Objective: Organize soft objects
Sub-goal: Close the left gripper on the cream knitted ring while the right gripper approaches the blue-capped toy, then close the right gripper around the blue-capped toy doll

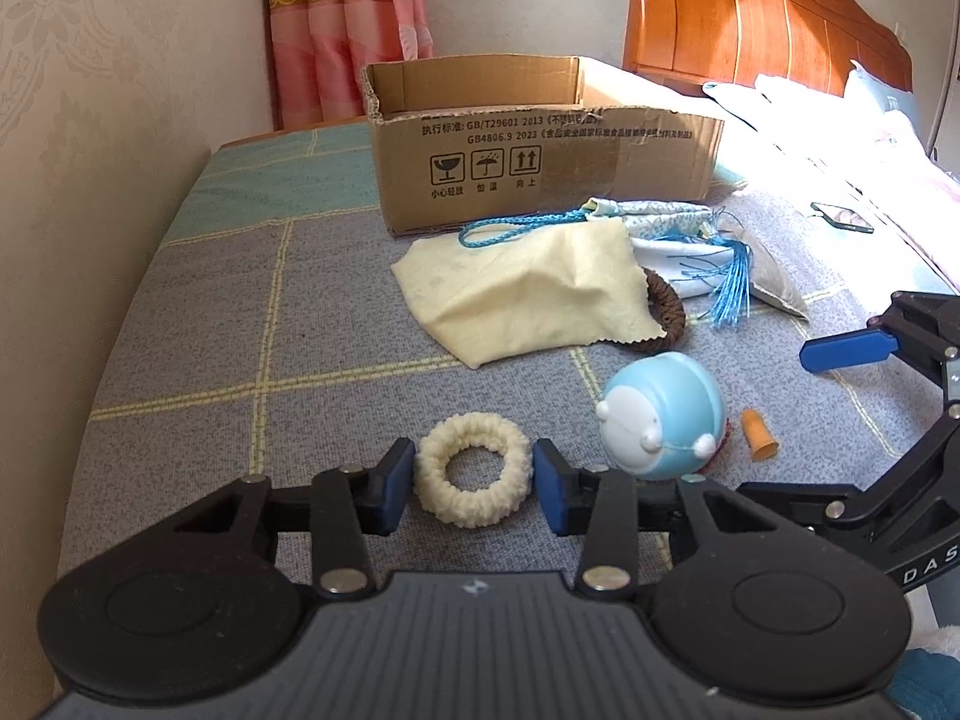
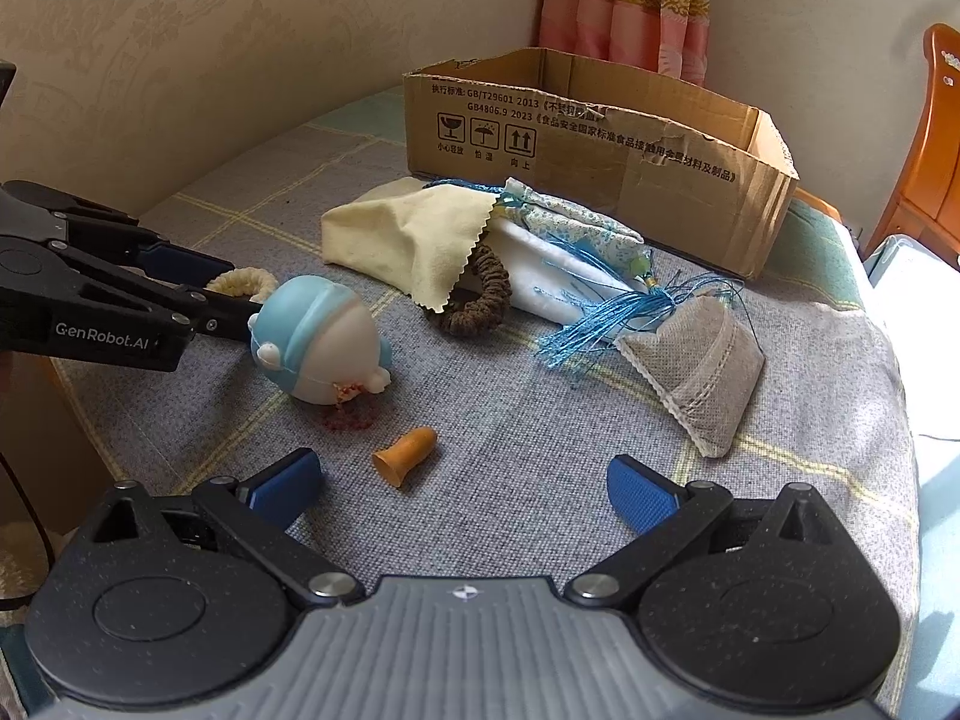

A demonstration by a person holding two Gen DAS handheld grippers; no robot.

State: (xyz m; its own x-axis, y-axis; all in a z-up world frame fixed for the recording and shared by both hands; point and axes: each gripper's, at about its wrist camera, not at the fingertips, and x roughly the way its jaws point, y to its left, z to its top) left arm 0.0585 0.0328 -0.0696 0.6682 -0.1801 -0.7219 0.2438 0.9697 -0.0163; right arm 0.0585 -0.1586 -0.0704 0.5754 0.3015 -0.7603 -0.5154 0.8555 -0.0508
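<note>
target: cream scrunchie (image 1: 473, 468), flat on the grey checked bedspread (image 1: 240, 300), lower centre of the left wrist view, ring hole facing up
left gripper (image 1: 474, 483): jaws part open, one blue pad each side of the scrunchie, close to or just touching its fuzzy edge; not visibly squeezing it, so not holding yet
key relation: scrunchie sits right between the left fingers, on their line; ring is round so no long axis to match, closing straight in should catch it across its width
right gripper (image 2: 462, 489): wide open, holding nothing, low centre of the right wrist view, just above the bedspread
nearer arm: left, clearly; right is well apart from the scrunchie, which shows only as a sliver (image 2: 240, 283) behind the left tool at mid left
near right gripper: orange rubber fingertip (image 2: 405, 456), lying on its side just ahead of the open fingers, wide end toward the camera
neighbour: blue-white toy ball (image 1: 660, 423), just right of the left tool's right finger, apart from the scrunchie; may get nudged
drop spot (guess): cardboard box (image 1: 540, 162), open top, upper centre, well beyond the scrunchie
in the way: yellow cloth (image 1: 528, 294) and brown scrunchie (image 1: 666, 312) lie between scrunchie and box
step (guess): about to pinch the scrunchie; nothing seen inside the box from here
</note>
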